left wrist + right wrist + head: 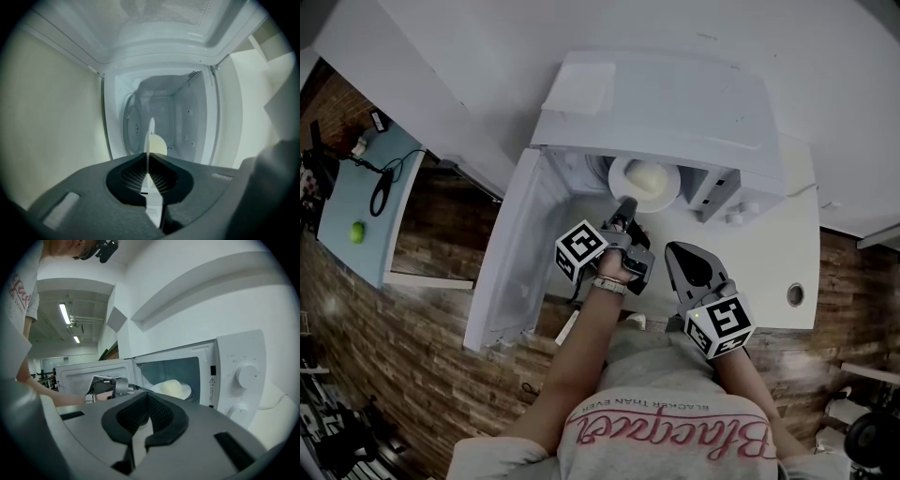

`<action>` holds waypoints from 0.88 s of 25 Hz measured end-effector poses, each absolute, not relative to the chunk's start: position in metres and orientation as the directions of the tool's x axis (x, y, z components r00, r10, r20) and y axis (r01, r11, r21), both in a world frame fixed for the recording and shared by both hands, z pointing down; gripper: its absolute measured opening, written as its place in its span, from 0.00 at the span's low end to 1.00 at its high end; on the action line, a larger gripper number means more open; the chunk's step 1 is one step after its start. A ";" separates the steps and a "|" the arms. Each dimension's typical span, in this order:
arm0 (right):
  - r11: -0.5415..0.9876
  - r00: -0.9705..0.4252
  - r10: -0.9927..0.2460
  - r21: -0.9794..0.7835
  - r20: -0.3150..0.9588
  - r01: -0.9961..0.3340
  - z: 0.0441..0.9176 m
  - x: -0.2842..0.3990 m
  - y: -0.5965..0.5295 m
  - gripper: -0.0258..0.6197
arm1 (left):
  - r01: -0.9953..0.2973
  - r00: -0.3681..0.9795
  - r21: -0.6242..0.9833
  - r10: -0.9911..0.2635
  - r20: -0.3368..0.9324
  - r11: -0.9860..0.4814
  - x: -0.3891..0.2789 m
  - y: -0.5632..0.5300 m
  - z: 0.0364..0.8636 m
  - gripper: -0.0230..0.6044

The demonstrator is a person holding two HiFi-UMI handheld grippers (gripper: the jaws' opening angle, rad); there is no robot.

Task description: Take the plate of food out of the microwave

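The white microwave (675,103) stands with its door (511,253) swung open to the left. A white plate (666,187) bearing a pale mound of food (644,176) is at the mouth of the cavity. My left gripper (625,206) reaches into the opening and is shut on the plate's near rim. In the left gripper view the plate (151,133) shows edge-on between the closed jaws of the left gripper (150,194), with the food (159,146) beside it. My right gripper (670,247) hovers in front of the microwave, shut and holding nothing. From the right gripper (139,437) the plate (187,391) shows inside.
The glass turntable (133,126) is behind the plate. Two knobs (246,375) sit on the microwave's right panel. A white counter (787,253) with a round hole (795,294) carries the microwave. A light-blue table (342,216) with a green ball (358,232) stands far left.
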State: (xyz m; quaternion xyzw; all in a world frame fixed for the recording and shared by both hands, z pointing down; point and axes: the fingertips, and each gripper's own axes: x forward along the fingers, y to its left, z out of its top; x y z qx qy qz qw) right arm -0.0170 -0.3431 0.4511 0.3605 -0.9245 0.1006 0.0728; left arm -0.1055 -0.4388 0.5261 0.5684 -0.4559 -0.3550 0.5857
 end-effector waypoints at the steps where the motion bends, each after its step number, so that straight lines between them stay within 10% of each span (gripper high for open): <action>1: 0.719 -0.729 -0.653 -0.135 0.207 -0.682 0.451 -0.017 -0.341 0.06 | -0.101 0.334 0.990 -0.934 0.130 0.102 -0.105 -0.436 0.526 0.06; 22: 0.723 -0.739 -0.646 -0.159 0.191 -0.673 0.446 -0.036 -0.287 0.06 | -0.086 0.370 0.995 -0.925 0.083 0.055 -0.106 -0.374 0.516 0.06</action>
